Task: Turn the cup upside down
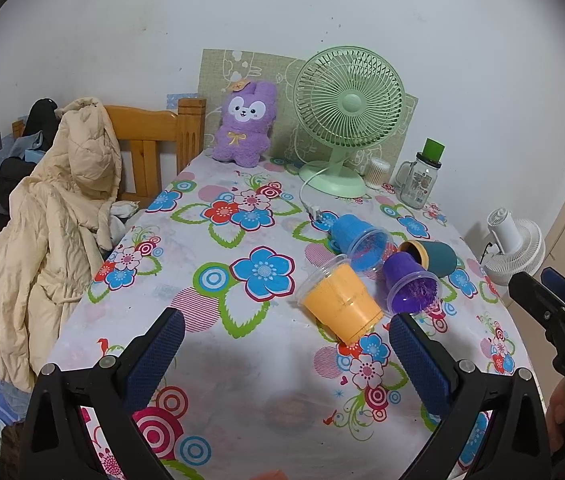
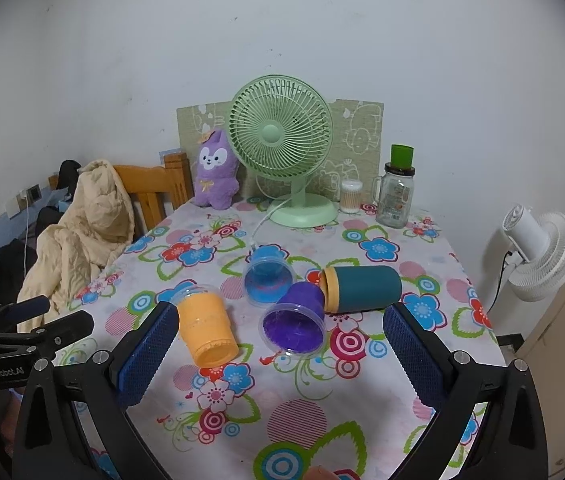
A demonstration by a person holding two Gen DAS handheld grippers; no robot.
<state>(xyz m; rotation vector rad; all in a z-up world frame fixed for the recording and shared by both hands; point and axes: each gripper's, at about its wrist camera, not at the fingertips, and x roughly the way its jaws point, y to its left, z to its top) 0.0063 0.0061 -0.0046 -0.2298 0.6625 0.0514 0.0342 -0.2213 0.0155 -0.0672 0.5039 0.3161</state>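
Both my left gripper [image 1: 286,344] and right gripper [image 2: 278,334] hang spread apart, holding nothing, above the near edge of the flowered tablecloth [image 2: 362,412]. The orange thin plastic cup [image 2: 206,330] lying on its side looks light, slick and easily crushed. I judge a gentle pinch across its mid-wall safest.

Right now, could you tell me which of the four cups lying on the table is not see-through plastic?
The dark teal cup with the tan rim, rightmost of the group. The orange cup, blue cup and purple cup all have clear plastic walls and rims.

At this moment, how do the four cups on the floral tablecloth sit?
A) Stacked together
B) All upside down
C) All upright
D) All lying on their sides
D: the orange cup, purple cup, blue cup and teal cup each lie tipped over, none standing on rim or base.
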